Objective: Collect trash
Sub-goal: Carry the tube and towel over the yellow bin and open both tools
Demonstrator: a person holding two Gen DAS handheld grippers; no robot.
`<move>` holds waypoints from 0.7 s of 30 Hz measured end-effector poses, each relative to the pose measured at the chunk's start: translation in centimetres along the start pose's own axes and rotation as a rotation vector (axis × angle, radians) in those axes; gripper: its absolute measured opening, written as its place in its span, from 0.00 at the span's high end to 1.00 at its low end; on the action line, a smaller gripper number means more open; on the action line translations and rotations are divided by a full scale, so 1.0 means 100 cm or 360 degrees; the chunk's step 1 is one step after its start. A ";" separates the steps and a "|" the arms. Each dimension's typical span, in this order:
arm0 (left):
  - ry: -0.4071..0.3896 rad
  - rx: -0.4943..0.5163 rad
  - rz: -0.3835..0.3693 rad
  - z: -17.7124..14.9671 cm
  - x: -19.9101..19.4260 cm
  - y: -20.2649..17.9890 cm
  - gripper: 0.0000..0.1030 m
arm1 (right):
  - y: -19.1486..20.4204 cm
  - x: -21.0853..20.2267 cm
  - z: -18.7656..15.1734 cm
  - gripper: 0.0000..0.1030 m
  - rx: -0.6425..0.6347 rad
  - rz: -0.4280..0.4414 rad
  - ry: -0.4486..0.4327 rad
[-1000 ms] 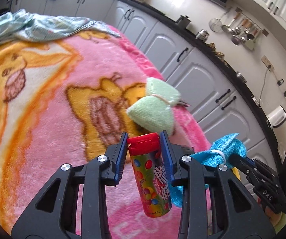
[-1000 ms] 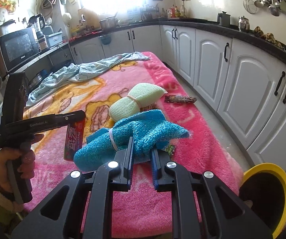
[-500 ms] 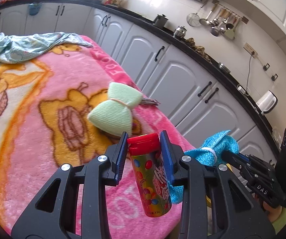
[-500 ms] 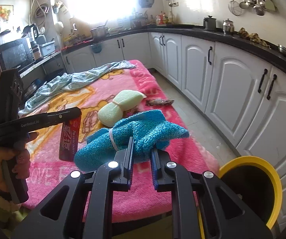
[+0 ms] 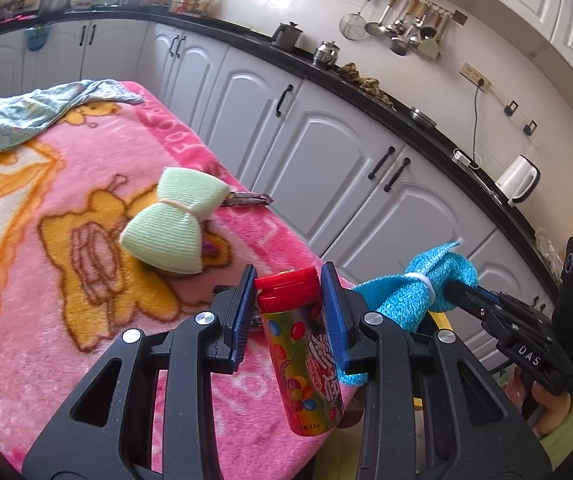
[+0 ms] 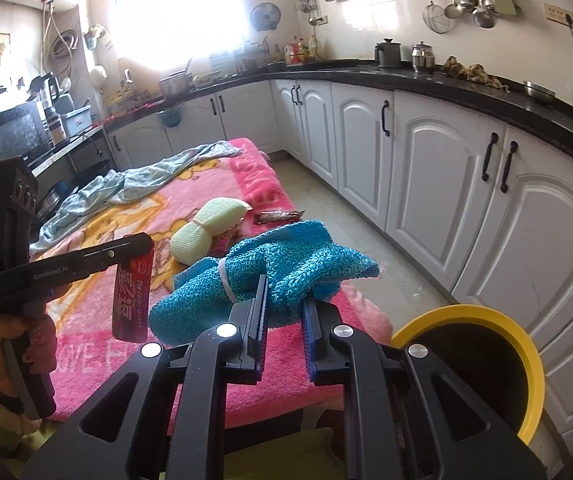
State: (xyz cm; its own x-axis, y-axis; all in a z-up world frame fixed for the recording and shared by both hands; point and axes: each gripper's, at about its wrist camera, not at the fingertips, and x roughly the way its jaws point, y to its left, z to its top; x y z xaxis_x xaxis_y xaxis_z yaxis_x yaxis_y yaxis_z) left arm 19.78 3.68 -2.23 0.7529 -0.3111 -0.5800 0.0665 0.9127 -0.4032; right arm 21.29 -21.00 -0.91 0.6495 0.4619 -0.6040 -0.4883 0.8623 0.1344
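My left gripper (image 5: 288, 288) is shut on the red cap of a candy tube (image 5: 306, 364), which hangs down over the front edge of the pink blanket (image 5: 46, 280). The tube also shows in the right wrist view (image 6: 132, 296). My right gripper (image 6: 284, 300) is shut on a blue tied cloth bundle (image 6: 270, 272), held in the air left of the yellow-rimmed bin (image 6: 526, 360). The bundle also shows in the left wrist view (image 5: 414, 292). A green tied cloth bundle (image 5: 170, 224) and a dark wrapper (image 5: 246, 200) lie on the blanket.
A light blue-green cloth (image 6: 134, 184) lies crumpled at the far end of the blanket. White cabinets (image 6: 426, 168) under a black counter run along the right. Tiled floor (image 6: 350, 216) lies between the blanket's edge and the cabinets.
Both grippers have pulled back toward the near end of the blanket and to the right, each keeping its load. The yellow bin has come further into the right wrist view.
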 end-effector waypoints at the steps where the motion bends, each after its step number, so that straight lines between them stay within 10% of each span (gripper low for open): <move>1: 0.0003 0.0009 -0.0008 0.000 0.001 -0.003 0.75 | -0.003 -0.003 0.000 0.86 0.0006 -0.0007 -0.0006; 21: 0.0041 0.0193 -0.0124 0.002 0.026 -0.069 0.75 | -0.057 -0.047 -0.010 0.86 0.0150 -0.0167 -0.0102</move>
State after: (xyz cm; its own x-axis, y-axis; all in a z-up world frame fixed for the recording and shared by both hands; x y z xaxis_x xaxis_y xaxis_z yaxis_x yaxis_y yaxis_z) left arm 21.44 -3.37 -0.84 0.7252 -0.3874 -0.5692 0.2037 0.9104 -0.3602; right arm 20.47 -28.33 0.34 0.7315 0.3779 -0.5675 -0.3609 0.9208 0.1480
